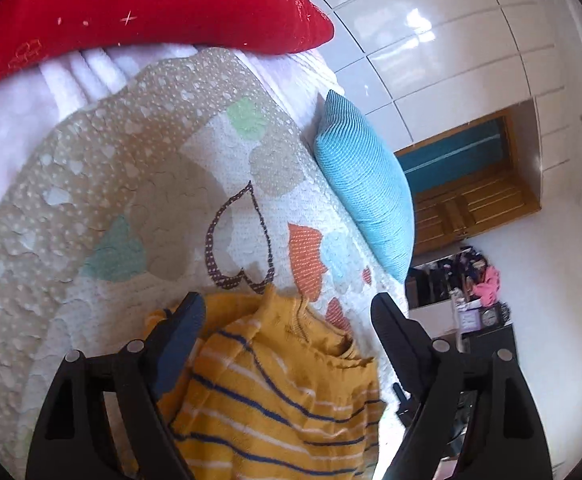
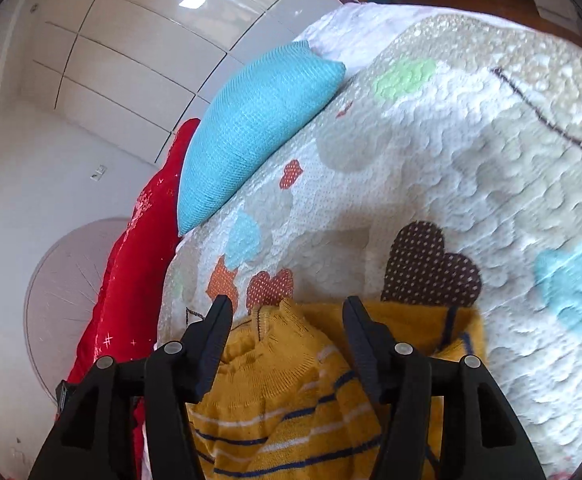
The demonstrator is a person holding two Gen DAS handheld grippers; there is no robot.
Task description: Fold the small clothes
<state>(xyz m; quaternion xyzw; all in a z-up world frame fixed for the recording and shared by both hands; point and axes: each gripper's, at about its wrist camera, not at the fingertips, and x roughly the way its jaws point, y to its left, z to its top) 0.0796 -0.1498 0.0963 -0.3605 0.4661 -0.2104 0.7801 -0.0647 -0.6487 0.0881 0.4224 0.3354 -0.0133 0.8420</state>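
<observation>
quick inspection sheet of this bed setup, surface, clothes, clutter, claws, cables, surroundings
surface: quilt with heart patches, covering the bed.
job's things: yellow striped sweater lying on the quilt, collar rumpled.
clutter: blue cushion and red pillow at the quilt's edges.
grippers: left claw open, sweater below its fingers; right claw open over the collar; neither pinches cloth.
cables: nothing seen.
surroundings: white wardrobe, wooden door, cluttered shelf beyond the bed.
</observation>
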